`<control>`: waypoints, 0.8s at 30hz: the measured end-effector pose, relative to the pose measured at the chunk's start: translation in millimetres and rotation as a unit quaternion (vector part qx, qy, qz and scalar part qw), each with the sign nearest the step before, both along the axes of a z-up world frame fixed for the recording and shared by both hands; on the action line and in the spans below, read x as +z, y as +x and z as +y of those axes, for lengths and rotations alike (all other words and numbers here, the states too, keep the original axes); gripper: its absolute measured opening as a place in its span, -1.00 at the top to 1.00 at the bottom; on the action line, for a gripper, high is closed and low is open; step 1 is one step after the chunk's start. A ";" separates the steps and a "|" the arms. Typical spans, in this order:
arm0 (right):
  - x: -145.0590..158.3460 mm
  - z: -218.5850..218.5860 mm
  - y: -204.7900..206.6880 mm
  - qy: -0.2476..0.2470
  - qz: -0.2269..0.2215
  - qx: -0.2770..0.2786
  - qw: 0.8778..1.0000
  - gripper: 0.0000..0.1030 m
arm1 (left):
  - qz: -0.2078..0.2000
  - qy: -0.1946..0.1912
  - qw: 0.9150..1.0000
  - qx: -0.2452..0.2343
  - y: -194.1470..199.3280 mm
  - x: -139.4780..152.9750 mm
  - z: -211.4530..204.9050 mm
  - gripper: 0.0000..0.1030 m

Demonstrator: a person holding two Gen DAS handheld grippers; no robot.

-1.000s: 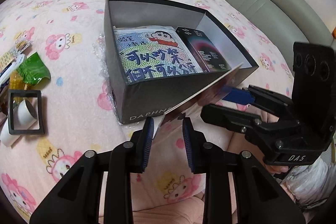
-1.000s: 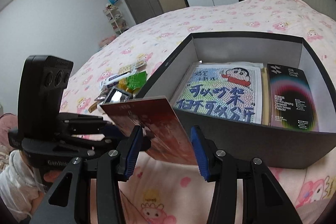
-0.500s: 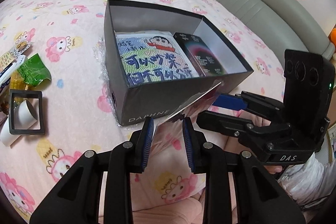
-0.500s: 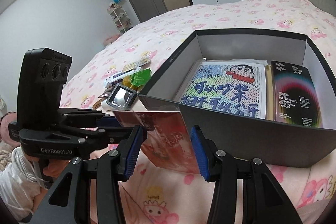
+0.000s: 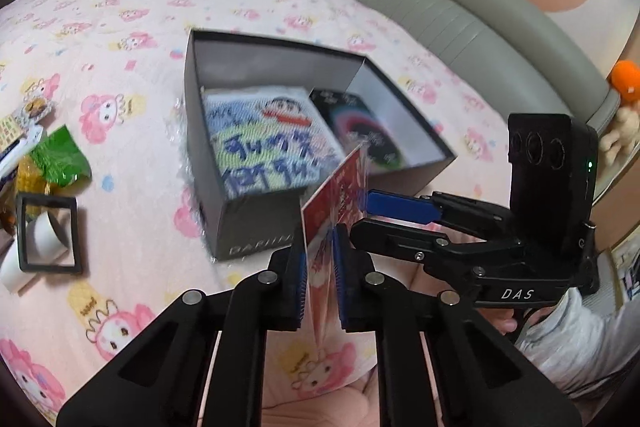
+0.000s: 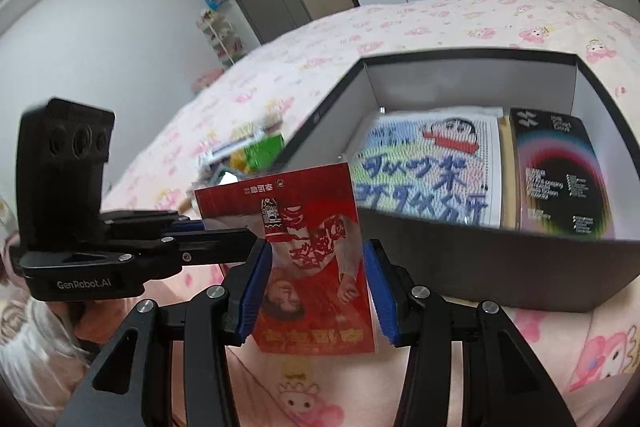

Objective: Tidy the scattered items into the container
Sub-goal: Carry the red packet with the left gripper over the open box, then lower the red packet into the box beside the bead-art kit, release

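- A red card [image 5: 334, 195] in a clear sleeve is being pinched edge-on between the left gripper's [image 5: 320, 259] blue pads [image 5: 301, 269], which are closed down on it in the left wrist view.
- In the right wrist view, the same red card [image 6: 310, 259] is being seen face-on, upside down, between the right gripper's [image 6: 316, 291] fingers.
- The right gripper's pads [image 6: 254, 293] are being held spread, one on either side of the card; whether they are touching its edges cannot be told.
- The left gripper [image 6: 216, 233] is being seen coming in from the left of the right fingers, its tips at the card's left edge.
- The right gripper [image 5: 384, 209] is being seen to the right of the left fingers, its blue tip just beside the card.
- The open dark box [image 5: 256, 227] is being kept just ahead of the left fingertips, on the pink cartoon-print bedspread [image 5: 120, 211].
- The box [image 6: 480, 251] is being seen ahead and to the right of the right fingers, with the card held in front of its near wall, outside it.
- Inside the box, a cartoon bead picture [image 5: 264, 143] with blue characters and a black packet [image 5: 360, 123] are being seen lying flat side by side.
- Far left of the left fingers, well apart from the box, a square black frame [image 5: 48, 235], a green wrapper [image 5: 62, 157] and a few other small packets are being left scattered on the bedspread.
- Motion blur is being shown over the box contents.
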State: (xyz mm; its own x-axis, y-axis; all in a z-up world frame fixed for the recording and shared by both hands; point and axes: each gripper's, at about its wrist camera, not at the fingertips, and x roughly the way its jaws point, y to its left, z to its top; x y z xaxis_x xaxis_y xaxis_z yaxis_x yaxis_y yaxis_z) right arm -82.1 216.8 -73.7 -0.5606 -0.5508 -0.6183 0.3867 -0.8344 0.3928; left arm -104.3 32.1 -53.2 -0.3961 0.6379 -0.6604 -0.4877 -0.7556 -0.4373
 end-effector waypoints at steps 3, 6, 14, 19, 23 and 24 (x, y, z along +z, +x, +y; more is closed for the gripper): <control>18.2 6.9 -8.6 -0.014 0.018 -0.011 1.000 0.15 | 0.015 0.012 1.000 0.003 -12.2 24.7 6.1 0.81; 40.2 16.6 -24.6 -0.032 0.040 -0.022 0.998 0.15 | 0.041 0.012 0.999 0.004 -31.1 53.1 15.4 0.81; 70.6 30.3 -77.3 -0.033 0.059 -0.029 0.997 0.15 | 0.033 0.006 0.999 0.018 -97.0 66.6 34.7 0.87; 56.6 12.6 -112.6 0.022 0.034 -0.009 0.999 0.26 | -0.021 -0.015 0.999 0.038 -128.0 32.5 42.9 0.95; 29.7 17.1 -126.7 0.040 0.001 -0.023 0.999 0.26 | -0.047 -0.063 0.996 0.052 -137.9 6.1 50.4 0.94; 22.9 20.5 -128.0 0.042 -0.007 -0.030 0.999 0.26 | -0.051 -0.075 0.995 0.053 -138.1 1.8 53.4 0.94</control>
State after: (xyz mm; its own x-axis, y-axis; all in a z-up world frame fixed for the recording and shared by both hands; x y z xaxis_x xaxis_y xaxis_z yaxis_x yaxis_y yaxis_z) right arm -210.1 237.2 -50.7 -0.5815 -0.4619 -0.6697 0.3298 -0.8864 0.3249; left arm -242.3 85.5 -51.4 -0.3820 0.4881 -0.7848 -0.3609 -0.8605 -0.3595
